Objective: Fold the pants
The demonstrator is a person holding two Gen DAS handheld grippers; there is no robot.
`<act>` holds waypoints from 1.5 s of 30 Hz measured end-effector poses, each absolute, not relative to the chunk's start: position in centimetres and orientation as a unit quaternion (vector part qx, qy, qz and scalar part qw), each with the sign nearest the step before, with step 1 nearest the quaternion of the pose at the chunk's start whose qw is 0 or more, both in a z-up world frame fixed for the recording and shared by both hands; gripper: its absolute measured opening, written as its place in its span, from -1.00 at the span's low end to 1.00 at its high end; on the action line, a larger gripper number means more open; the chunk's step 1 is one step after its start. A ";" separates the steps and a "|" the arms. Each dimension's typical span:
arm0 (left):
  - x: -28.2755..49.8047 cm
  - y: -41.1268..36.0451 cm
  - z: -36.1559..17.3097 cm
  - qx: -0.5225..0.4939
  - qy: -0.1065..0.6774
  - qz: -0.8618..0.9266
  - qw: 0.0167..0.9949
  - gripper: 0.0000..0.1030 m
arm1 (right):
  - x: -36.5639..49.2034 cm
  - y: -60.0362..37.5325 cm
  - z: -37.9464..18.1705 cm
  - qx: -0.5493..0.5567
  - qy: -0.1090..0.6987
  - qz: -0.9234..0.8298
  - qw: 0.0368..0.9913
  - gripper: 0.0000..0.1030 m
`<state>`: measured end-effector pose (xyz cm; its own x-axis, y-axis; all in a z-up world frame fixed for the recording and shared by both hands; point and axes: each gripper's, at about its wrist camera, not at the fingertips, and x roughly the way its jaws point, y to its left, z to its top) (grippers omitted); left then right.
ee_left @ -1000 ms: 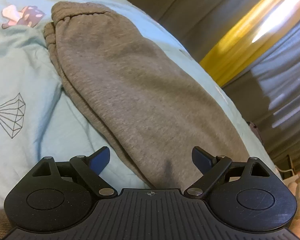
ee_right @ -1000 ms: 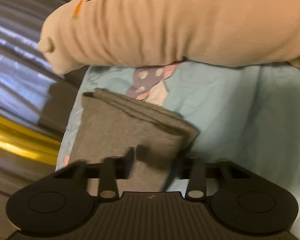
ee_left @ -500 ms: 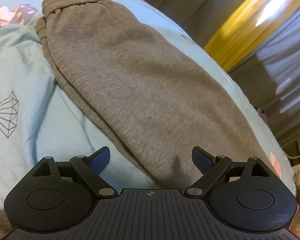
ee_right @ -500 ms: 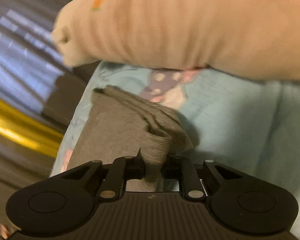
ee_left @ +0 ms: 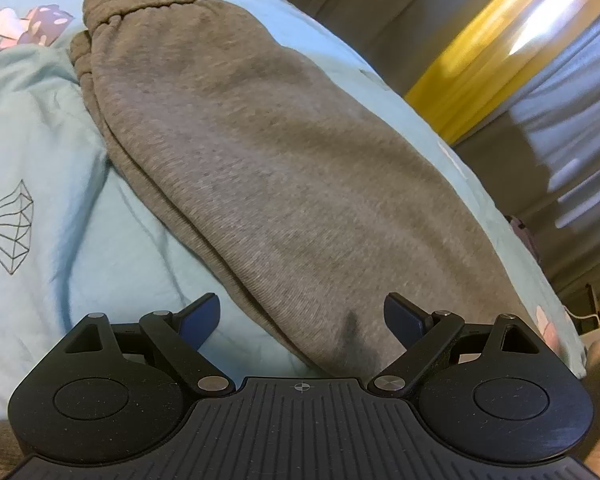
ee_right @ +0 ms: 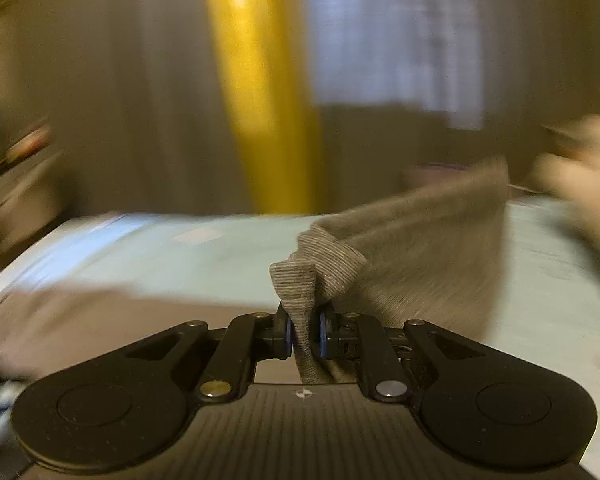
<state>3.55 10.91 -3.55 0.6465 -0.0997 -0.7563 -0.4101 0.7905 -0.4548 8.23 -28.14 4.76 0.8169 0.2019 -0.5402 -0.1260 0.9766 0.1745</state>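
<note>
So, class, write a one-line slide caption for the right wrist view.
Right claw shut on a ribbed fold of the grey pants, lifting it above the pale blue bedsheet, background motion-blurred.

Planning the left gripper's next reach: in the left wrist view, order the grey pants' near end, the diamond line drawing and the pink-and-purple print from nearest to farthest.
1. Grey pants' near end, between the left gripper fingers.
2. Diamond line drawing, left.
3. Pink-and-purple print, far left.
</note>
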 end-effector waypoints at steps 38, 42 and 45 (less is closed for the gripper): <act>13.3 -2.5 -7.4 -0.266 0.502 -0.145 0.810 -0.62 | 6.9 -36.5 -7.5 0.373 0.415 -0.041 0.829 0.93; 12.7 -2.5 -7.0 -0.261 0.488 -0.145 0.820 -0.71 | 7.1 -35.8 -7.2 0.351 0.418 -0.042 0.837 0.93; 11.9 -2.5 -6.2 -0.252 0.474 -0.144 0.831 -0.73 | 6.9 -35.9 -7.1 0.353 0.418 -0.042 0.836 0.93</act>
<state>11.88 -2.46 -6.23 0.5083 -0.4782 -0.7162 0.0008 0.8319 -0.5549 6.87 -35.86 -7.11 0.6469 0.2241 -0.7289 0.3656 0.7477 0.5543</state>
